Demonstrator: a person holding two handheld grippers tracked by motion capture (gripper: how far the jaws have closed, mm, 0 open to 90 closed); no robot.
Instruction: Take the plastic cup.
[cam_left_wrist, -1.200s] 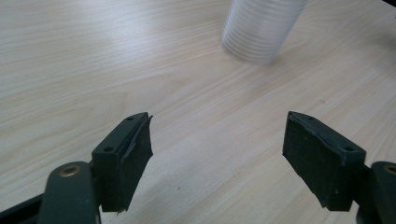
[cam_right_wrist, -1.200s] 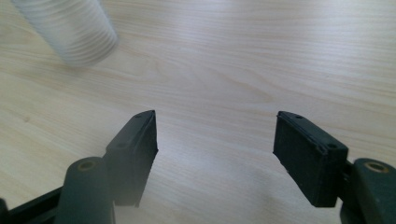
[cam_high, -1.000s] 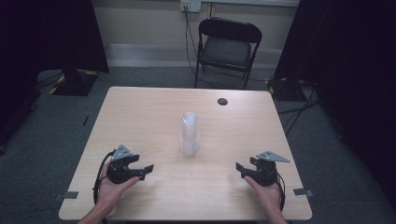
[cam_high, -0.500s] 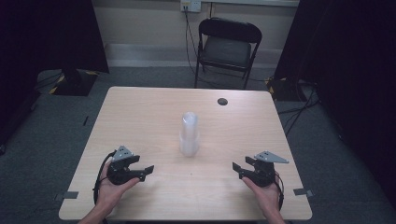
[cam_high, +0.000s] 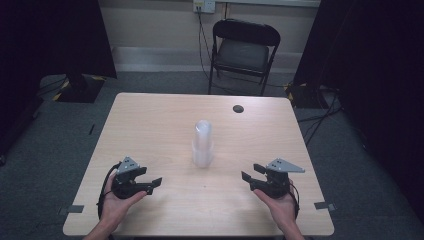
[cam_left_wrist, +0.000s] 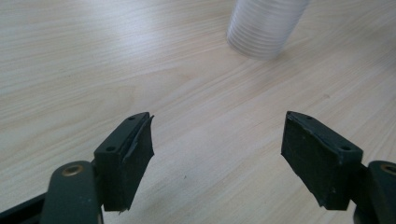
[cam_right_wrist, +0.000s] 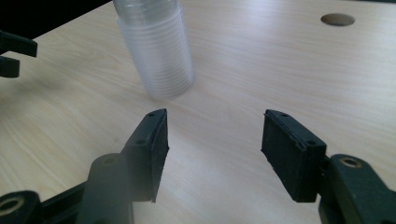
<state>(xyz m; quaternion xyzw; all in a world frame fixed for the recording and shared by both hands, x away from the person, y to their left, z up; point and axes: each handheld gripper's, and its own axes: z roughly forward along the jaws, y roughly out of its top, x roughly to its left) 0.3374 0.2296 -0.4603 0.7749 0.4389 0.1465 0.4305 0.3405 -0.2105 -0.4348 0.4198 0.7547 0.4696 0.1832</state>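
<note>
Cup stack (cam_high: 202, 143) upright mid-table, both grippers apart from it, jaws spread, holding nothing.

Stack is clear plastic cups nested mouth-down, ribbed look from the stacked rims, base slightly wider than the top; stands on the light wood table (cam_high: 150, 125), roughly centred. Left gripper (cam_high: 148, 179) sits near the front-left edge, right gripper (cam_high: 251, 173) near the front-right, each in a hand, stack between them and further back. Left gripper view gives just the stack's base (cam_left_wrist: 261, 28) beyond its jaws, up and right. Right gripper view shows more of its height (cam_right_wrist: 156, 51), ribs clearer, plus the round cable hole (cam_right_wrist: 337, 19) and the left gripper's jaw tips at the left edge. High view adds the black folding chair (cam_high: 243, 50) behind the table.
</note>
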